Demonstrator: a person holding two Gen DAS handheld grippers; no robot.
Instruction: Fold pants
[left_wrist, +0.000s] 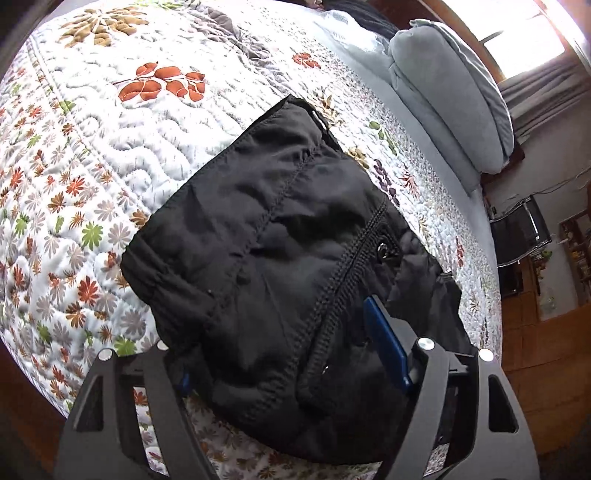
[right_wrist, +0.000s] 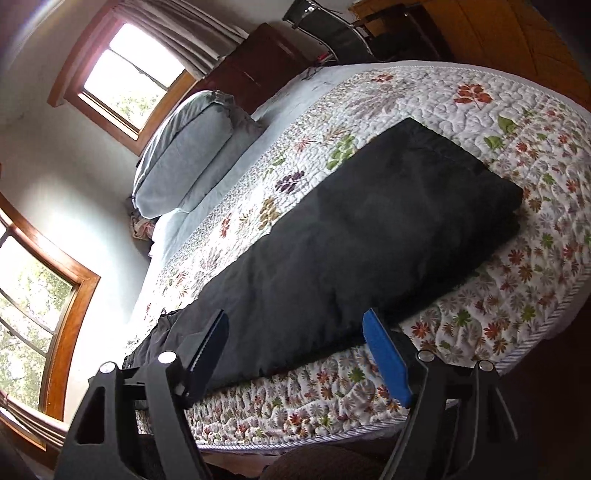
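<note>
I had both the left gripper (left_wrist: 291, 354) and right gripper (right_wrist: 295, 354) spread wide over the black pants (right_wrist: 354, 229) on the quilt (right_wrist: 517, 258), with pillows (right_wrist: 181, 147) near the window (right_wrist: 129, 66).

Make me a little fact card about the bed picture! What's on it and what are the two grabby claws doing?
surface: floral quilt on a bed
clothing: black pants, lying on the quilt, partly folded
also on bed: grey pillow near the window
left gripper: open, fabric bunched between its fingers, not pinched
right gripper: open, jaws on either side of the pants' near end, holding nothing
</note>
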